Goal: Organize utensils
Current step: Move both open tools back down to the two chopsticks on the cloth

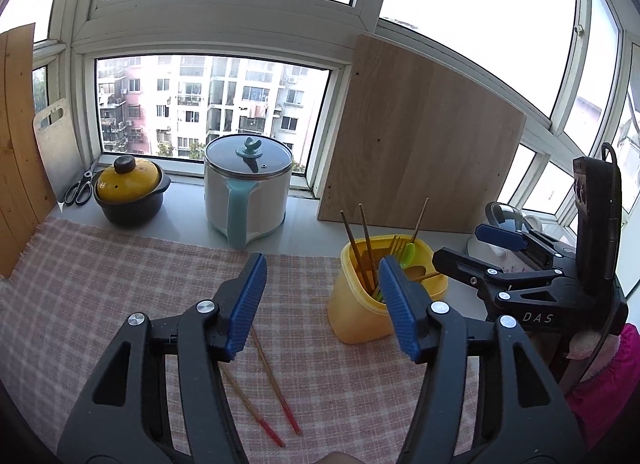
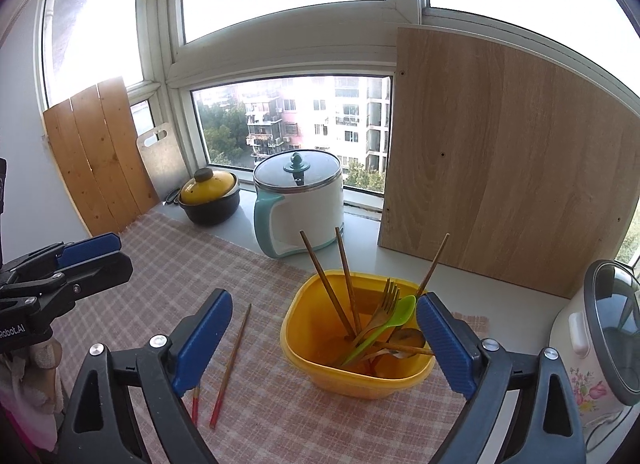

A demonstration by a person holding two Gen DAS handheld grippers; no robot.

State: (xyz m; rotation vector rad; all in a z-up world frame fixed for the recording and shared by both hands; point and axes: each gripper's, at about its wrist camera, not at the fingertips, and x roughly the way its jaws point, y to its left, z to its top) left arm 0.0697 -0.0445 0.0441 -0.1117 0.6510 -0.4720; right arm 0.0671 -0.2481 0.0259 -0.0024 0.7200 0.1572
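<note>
A yellow plastic tub (image 1: pixel 360 316) (image 2: pixel 320 348) stands on the checked cloth. It holds three chopsticks, a wooden fork (image 2: pixel 382 310), a green spoon (image 2: pixel 394 320) and a dark spoon. Two red-tipped chopsticks (image 1: pixel 276 388) (image 2: pixel 230 364) lie on the cloth left of the tub. My left gripper (image 1: pixel 322 300) is open and empty above those chopsticks. My right gripper (image 2: pixel 324 344) is open and empty, with the tub between its fingers in its view. It also shows in the left wrist view (image 1: pixel 480 252), right of the tub.
A white and teal electric pot (image 1: pixel 248 192) (image 2: pixel 300 200) and a yellow-lidded black pot (image 1: pixel 130 192) (image 2: pixel 210 196) stand on the sill. Scissors (image 1: pixel 80 188) lie at the far left. A wooden board (image 1: pixel 420 136) (image 2: pixel 500 160) leans behind the tub. A floral rice cooker (image 2: pixel 596 348) stands at the right.
</note>
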